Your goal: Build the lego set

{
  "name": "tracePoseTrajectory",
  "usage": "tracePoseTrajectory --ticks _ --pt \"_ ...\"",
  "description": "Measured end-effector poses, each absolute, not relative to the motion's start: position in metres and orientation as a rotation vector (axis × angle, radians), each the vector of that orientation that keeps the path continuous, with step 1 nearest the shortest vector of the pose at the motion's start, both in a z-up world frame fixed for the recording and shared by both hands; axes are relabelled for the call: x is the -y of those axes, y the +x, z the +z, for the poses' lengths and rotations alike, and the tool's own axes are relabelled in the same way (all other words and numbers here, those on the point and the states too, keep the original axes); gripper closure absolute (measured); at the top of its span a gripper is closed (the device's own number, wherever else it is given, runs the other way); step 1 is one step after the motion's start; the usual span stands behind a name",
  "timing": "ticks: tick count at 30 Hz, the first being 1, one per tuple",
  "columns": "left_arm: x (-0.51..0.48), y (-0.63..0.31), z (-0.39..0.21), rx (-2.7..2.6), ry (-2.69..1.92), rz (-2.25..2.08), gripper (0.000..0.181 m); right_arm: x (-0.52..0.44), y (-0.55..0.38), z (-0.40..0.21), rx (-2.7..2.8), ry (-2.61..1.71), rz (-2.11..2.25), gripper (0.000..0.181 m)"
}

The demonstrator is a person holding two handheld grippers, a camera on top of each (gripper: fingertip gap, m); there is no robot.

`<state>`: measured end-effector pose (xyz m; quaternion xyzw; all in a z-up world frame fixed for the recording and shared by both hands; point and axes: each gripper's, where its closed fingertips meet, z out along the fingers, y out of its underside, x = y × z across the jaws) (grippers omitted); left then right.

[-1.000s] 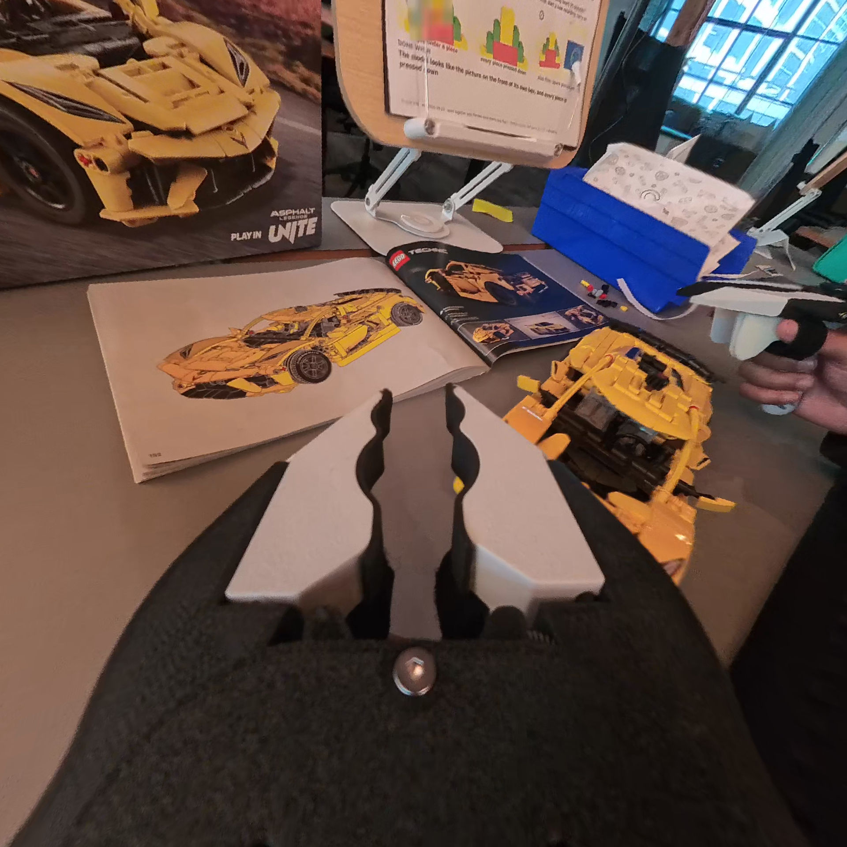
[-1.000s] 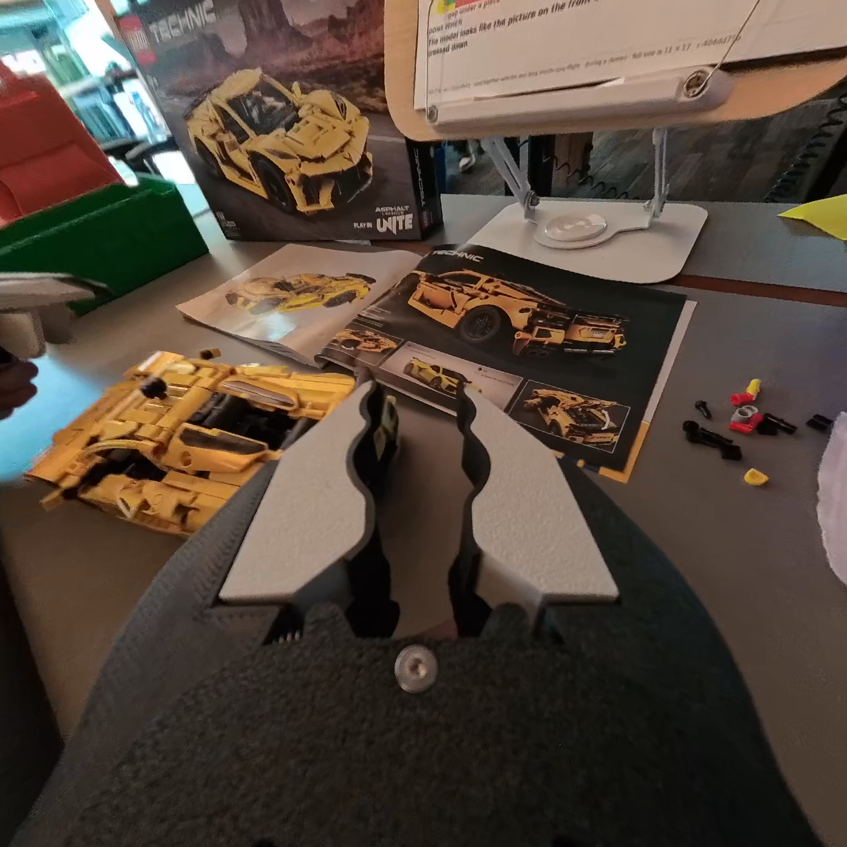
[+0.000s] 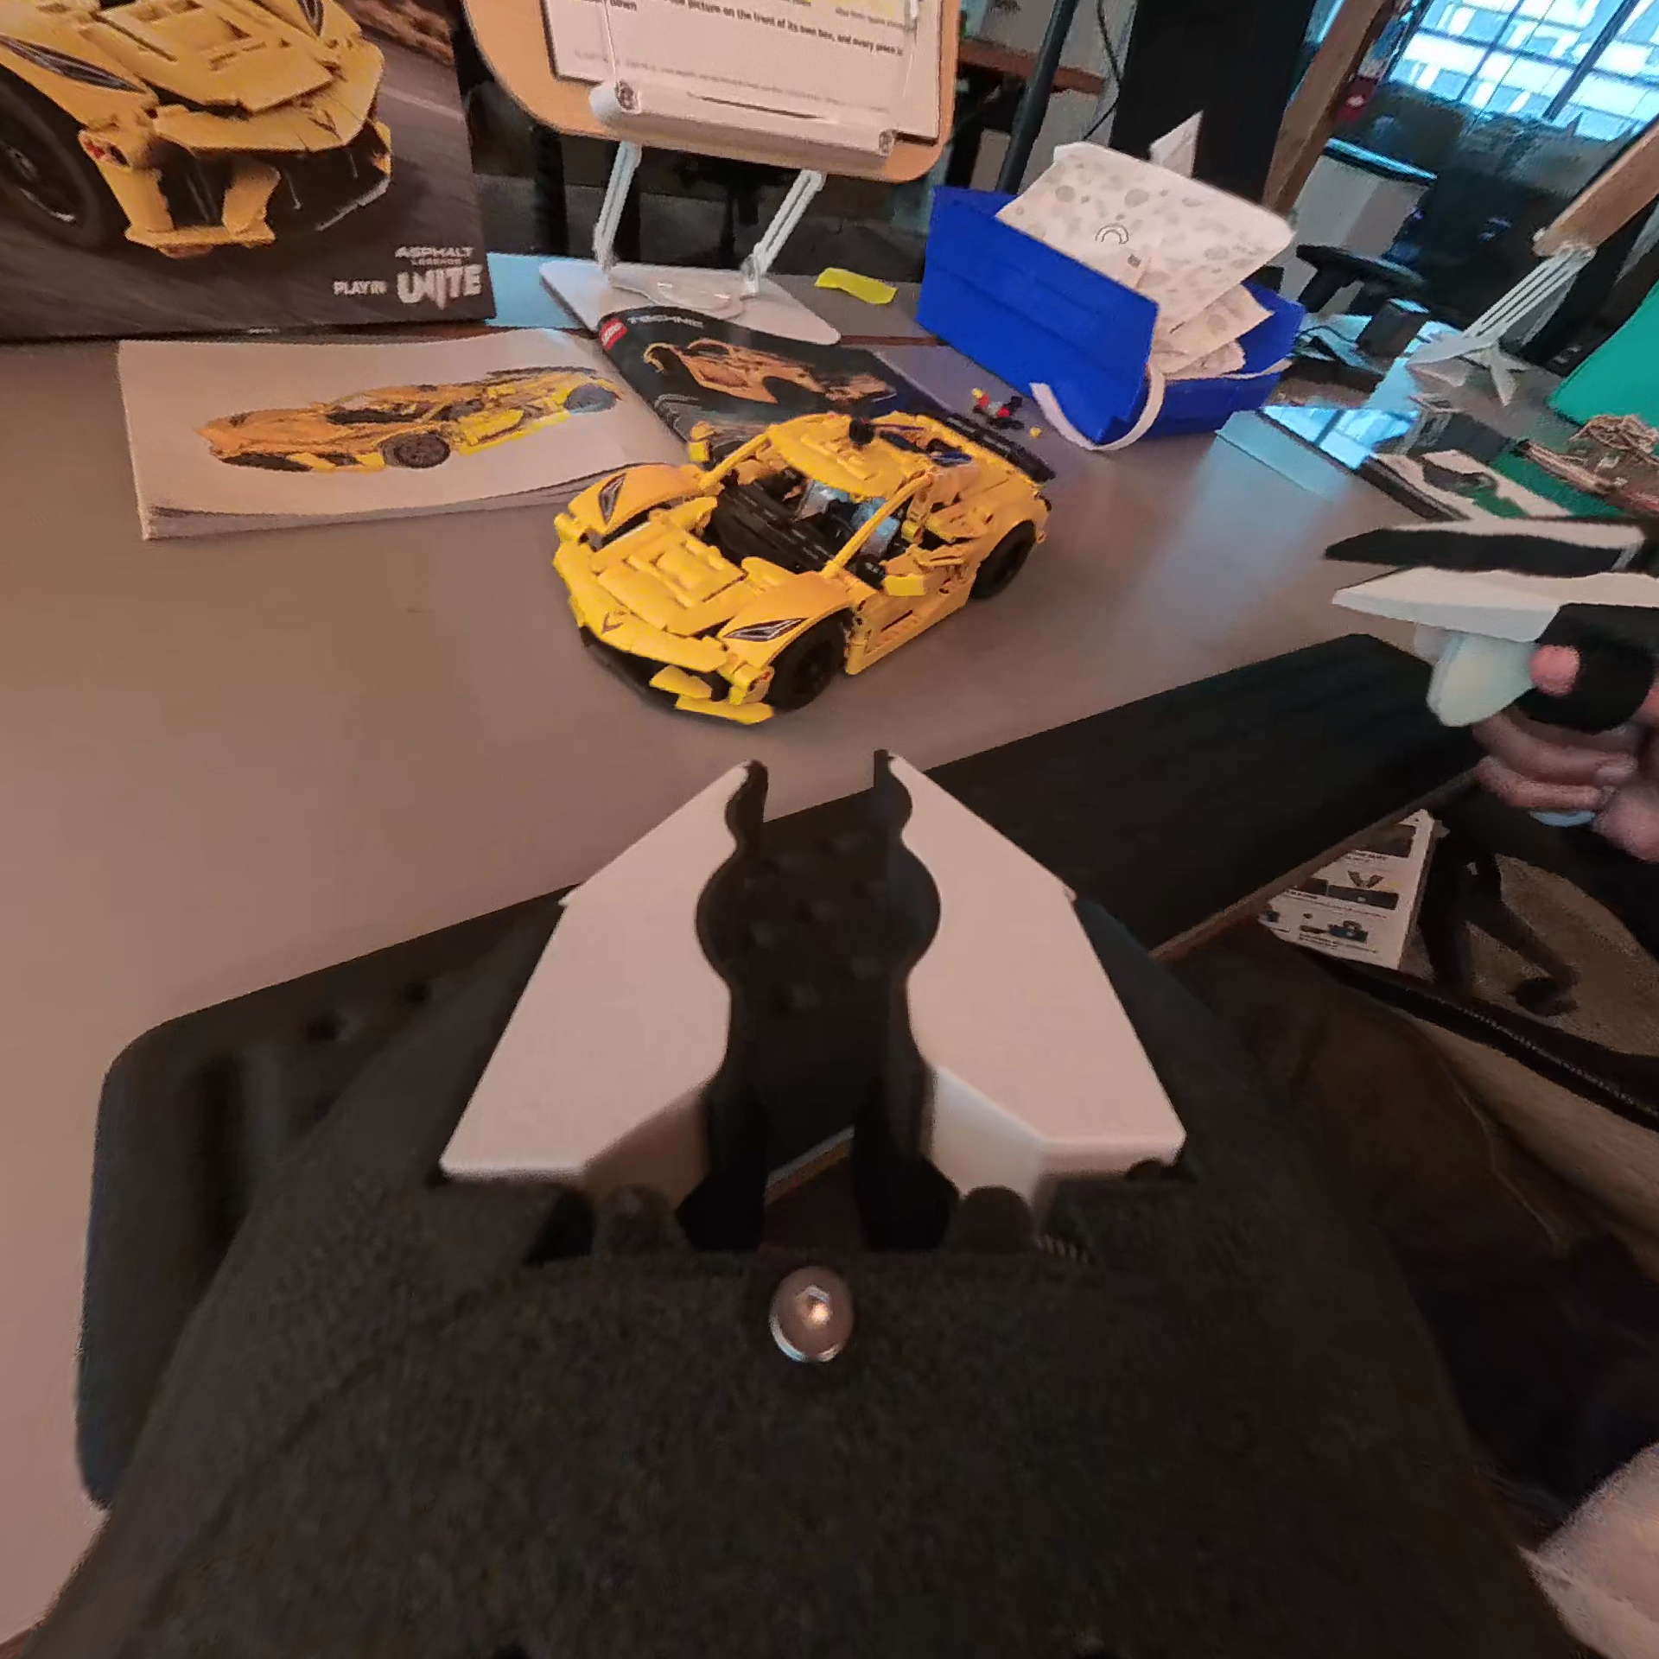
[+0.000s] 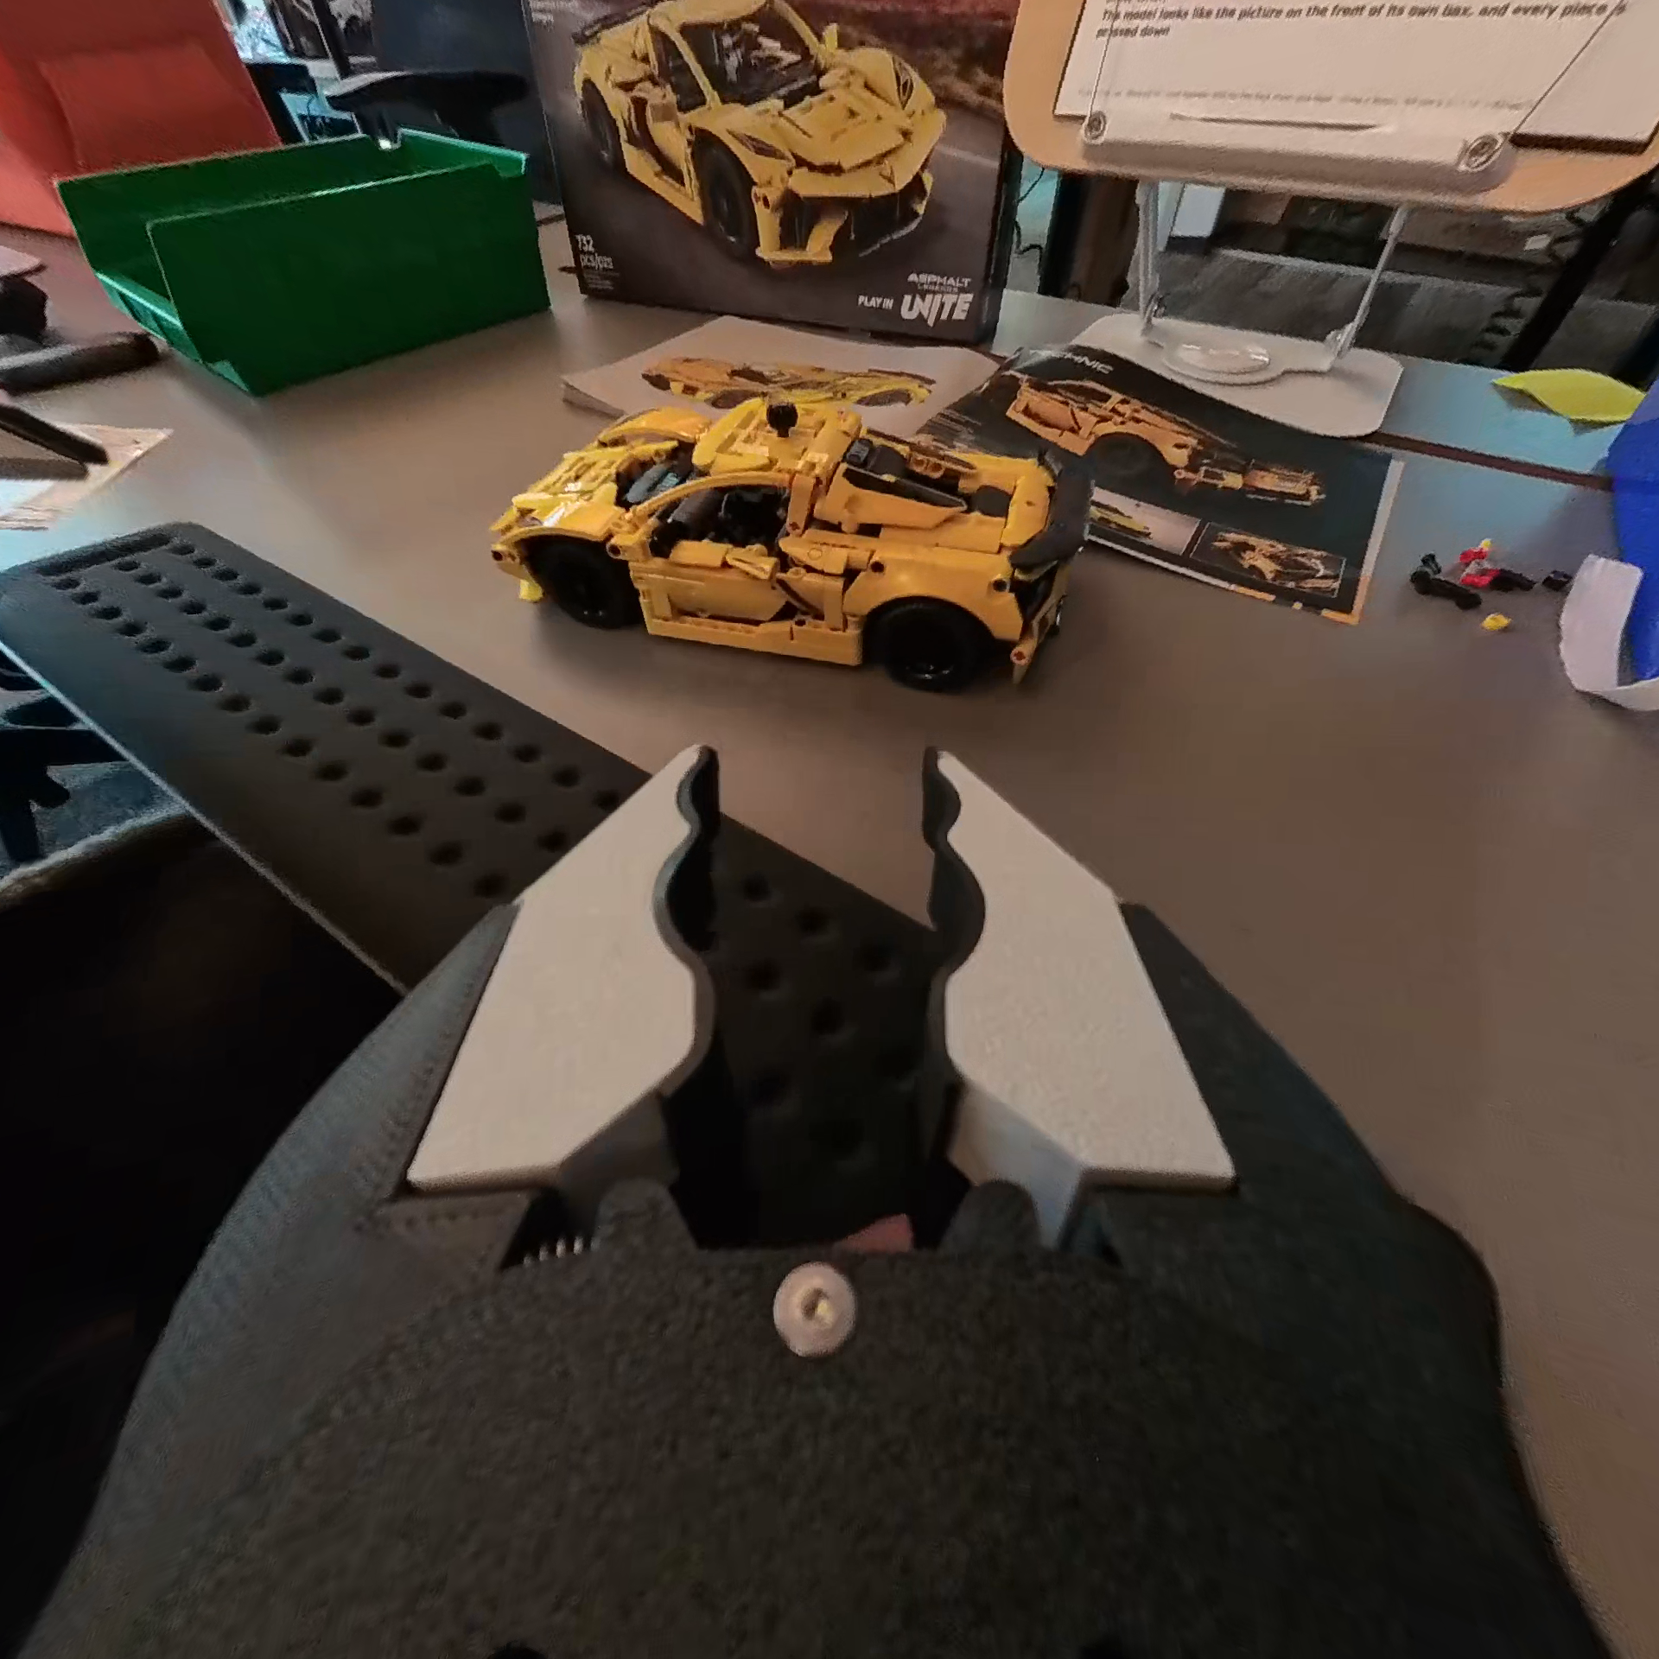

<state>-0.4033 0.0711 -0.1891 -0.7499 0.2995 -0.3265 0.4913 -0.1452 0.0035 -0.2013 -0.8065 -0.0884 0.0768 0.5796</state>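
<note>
Grey worktop [image 4: 1257, 853] fills both views, with a workshop of chairs and windows dim behind it. Near its middle stands the yellow lego car [image 4: 790, 539] on all four black wheels, looking close to finished, its nose toward the left wrist view and its dark rear wing toward the blue bin [image 3: 1059, 332] at the right. Just behind the car lie two instruction booklets [image 3: 359, 431], open flat so the pictures can be checked against the model, and behind those the set's box [image 4: 781, 153] stands upright at the far edge, beside a document stand [image 4: 1257, 359] that props a sheet up for reading. A few loose small parts [image 4: 1472, 574] in black, red and yellow sit near the blue bin, well apart from the car (probably leftovers or the last pieces, though they are too small to identify). A green bin [image 4: 296, 242] rests toward the far left corner. The left gripper [image 3: 817, 781] hangs over the near edge, jaws parted a little and empty; the right gripper [image 4: 817, 772] does the same, parted somewhat wider, holding nothing. Both sit well short of the car, which reads as a pause to inspect rather than a reach.
</note>
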Motion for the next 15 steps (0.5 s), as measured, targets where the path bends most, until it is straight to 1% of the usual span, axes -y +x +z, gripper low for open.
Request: tracePoseTrajectory --ticks 6,15 --pt "-0.045 -0.377 -0.185 -0.750 -1.794 -0.814 0.156 0.028 -0.146 -0.201 0.172 -1.856 0.139 0.138" --pt "-0.035 -0.373 -0.193 -0.748 -1.829 -0.794 0.156 0.023 -0.151 -0.209 0.155 -1.864 0.226 0.138"
